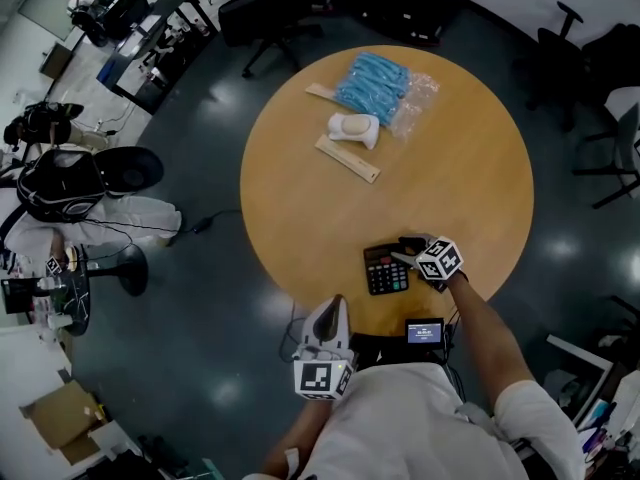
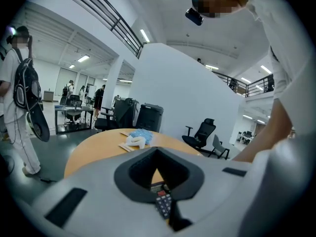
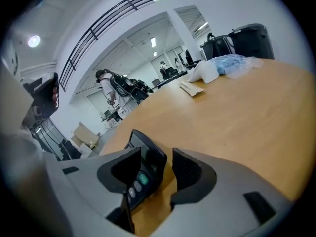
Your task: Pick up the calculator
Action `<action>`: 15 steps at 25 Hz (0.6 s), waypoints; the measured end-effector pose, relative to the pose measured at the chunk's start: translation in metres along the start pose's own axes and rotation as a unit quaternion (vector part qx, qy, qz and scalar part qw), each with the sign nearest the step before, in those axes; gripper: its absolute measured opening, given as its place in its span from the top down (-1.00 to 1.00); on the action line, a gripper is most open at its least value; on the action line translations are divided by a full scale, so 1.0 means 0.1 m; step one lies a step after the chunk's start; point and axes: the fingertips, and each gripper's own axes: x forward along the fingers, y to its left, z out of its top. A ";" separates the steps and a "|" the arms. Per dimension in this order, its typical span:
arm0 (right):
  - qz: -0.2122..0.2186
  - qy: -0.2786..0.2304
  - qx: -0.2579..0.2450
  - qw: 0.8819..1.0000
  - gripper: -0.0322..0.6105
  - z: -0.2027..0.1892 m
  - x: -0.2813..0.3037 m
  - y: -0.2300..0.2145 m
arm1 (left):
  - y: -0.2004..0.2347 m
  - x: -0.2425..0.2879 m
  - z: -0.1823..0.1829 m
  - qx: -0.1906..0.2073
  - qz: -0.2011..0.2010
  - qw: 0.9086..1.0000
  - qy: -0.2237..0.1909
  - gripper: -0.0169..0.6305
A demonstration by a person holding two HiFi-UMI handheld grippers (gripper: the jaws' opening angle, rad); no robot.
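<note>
A black calculator [image 1: 385,268] lies near the front edge of the round wooden table [image 1: 320,218]. My right gripper [image 1: 405,252] is low at its right side, jaws open. In the right gripper view the calculator [image 3: 144,168] stands tilted between the jaws, against the left one, with a gap of bare table beside the right one. My left gripper [image 1: 333,309] hovers off the table's near edge, close to my body, its jaws together with nothing in them. Past its tips in the left gripper view [image 2: 157,145] I see the calculator's keys [image 2: 163,202].
At the table's far side lie a bag of blue items [image 1: 378,84], a white object [image 1: 355,127] and a wooden ruler [image 1: 347,158]. A small screen [image 1: 424,331] sits at my waist. Office chairs [image 1: 560,48] and desks [image 1: 150,28] ring the table.
</note>
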 end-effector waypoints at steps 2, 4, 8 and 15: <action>0.011 0.014 -0.007 1.000 0.31 -0.03 0.06 0.04 | 0.01 0.00 0.00 -0.001 0.002 1.000 0.002 0.93; 0.021 0.017 -0.003 1.000 0.38 -0.02 0.10 0.07 | 0.03 0.00 -0.01 -0.002 0.004 1.000 0.002 0.93; 0.031 0.013 0.008 0.999 0.50 -0.01 0.04 0.13 | 0.03 -0.01 -0.02 -0.002 0.007 1.000 -0.001 0.93; -0.026 -0.025 -0.009 0.999 0.69 0.08 -0.28 0.47 | -0.06 -0.01 0.01 0.000 -0.009 1.000 -0.014 0.93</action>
